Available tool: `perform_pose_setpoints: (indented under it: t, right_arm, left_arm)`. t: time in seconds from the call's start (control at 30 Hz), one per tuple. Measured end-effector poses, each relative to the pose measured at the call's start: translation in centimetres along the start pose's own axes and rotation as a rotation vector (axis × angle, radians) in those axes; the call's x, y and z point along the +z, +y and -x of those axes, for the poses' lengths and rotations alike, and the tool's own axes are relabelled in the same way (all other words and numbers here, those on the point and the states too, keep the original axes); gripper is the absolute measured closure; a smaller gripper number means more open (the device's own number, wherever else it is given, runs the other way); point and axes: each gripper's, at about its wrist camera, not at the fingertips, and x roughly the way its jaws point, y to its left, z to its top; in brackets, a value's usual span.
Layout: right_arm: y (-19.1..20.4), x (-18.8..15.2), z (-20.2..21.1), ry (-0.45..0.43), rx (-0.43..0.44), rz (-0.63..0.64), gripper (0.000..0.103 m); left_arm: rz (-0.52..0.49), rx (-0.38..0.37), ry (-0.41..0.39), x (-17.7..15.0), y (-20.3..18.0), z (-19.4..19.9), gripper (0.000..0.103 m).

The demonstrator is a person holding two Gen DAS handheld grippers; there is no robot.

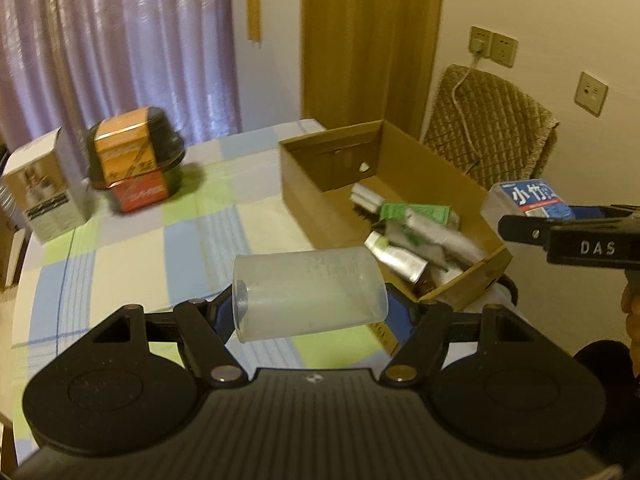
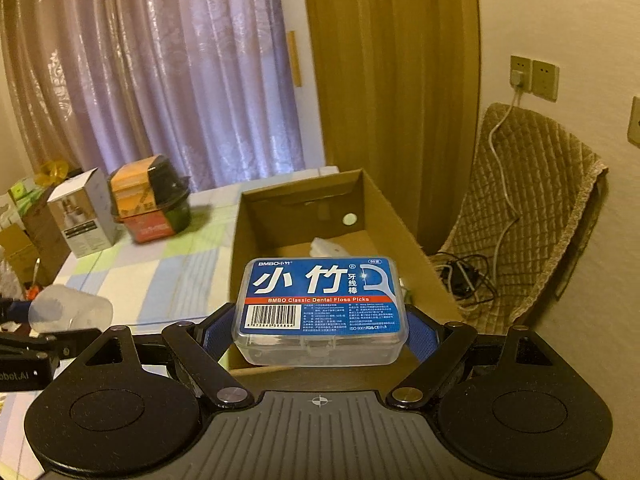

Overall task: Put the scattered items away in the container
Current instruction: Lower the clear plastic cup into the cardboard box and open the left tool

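My left gripper (image 1: 310,310) is shut on a clear plastic cup (image 1: 308,294) lying sideways between its blue pads, held above the checked tablecloth just left of the open cardboard box (image 1: 304,196). Several tubes and a green packet (image 1: 420,213) lie inside that box. My right gripper (image 2: 320,330) is shut on a clear floss pick box (image 2: 322,304) with a blue label, held over the near end of the cardboard box (image 2: 384,204). In the left wrist view the floss pick box (image 1: 536,198) shows at the right, above the box's near corner. The cup (image 2: 70,312) appears at the left of the right wrist view.
A white carton (image 1: 44,188) and an orange and black container (image 1: 136,160) stand at the table's far left. A chair with a quilted brown cover (image 2: 532,208) and cables stands right of the table. Curtains and a wooden door frame are behind.
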Motion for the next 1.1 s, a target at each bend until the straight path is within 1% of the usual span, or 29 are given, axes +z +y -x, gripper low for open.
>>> perform_pose_setpoints:
  t: [0.23, 0.57, 0.87, 1.1]
  right_arm:
    - [-1.8, 0.6, -0.8, 0.008, -0.016, -0.005, 0.015]
    - [-4.0, 1.1, -2.2, 0.022, -0.033, -0.011, 0.015]
    - [-4.9, 1.5, -3.4, 0.030, -0.039, -0.005, 0.015]
    - [-5.5, 1.5, -4.3, 0.038, -0.050, -0.010, 0.015]
  left_arm:
    - [-0.041, -0.032, -0.013, 2.0, -1.8, -1.7, 0.035]
    - [-0.123, -0.074, -0.024, 5.0, -3.2, -4.5, 0.035]
    - [-0.151, -0.103, -0.026, 7.1, -4.0, -6.7, 0.035]
    - [-0.167, -0.114, -0.017, 7.9, -4.3, -8.2, 0.035]
